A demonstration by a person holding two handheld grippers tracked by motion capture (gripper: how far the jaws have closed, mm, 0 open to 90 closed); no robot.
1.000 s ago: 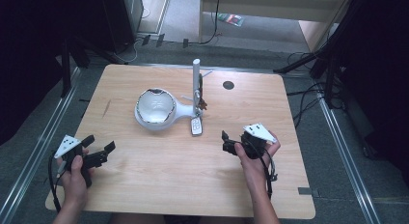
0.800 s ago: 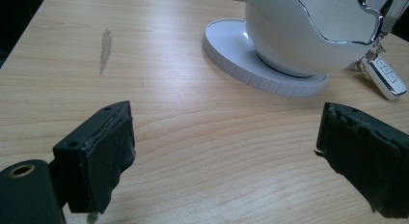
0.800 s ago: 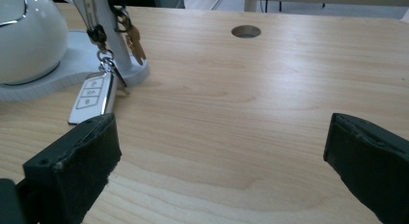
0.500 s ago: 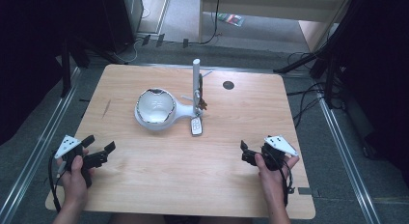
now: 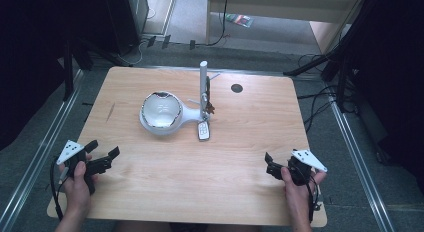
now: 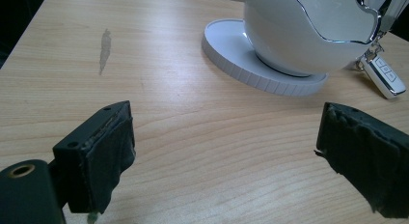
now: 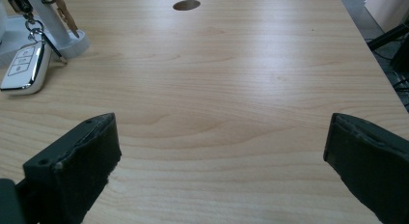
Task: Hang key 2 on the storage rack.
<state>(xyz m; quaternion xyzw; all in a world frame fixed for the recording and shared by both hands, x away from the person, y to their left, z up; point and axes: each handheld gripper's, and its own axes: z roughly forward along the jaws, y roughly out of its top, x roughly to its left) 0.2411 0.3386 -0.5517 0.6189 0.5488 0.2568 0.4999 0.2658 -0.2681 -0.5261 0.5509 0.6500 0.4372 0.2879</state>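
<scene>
High view: the white holder with its upright post stands on the table toward twelve o'clock of centre. The car key hangs by its ring from the post and lies with its body on the wood at the holder's five o'clock. So the hanging looks done, and what is left seems to be little more than resting the hands. The left tongs sit at eight o'clock near the front left corner, the right tongs at four o'clock near the front right edge. Both are empty and well apart from the holder. A wide bare stretch of wood lies between them, and a small round hole sits toward one o'clock.

Left gripper view: the left tongs stand wide with nothing between them, just above bare wood. The holder's round base lies ahead at one o'clock, the key past it at two o'clock. A grey smear marks the wood at eleven o'clock.

Right gripper view: the right tongs are wide and empty too. The key lies at ten o'clock beside the post's foot. A second, brownish key seems to hang there, though it is blurred. The hole is at twelve, and the table's right edge is close at two o'clock, so free room lies mostly leftward.
</scene>
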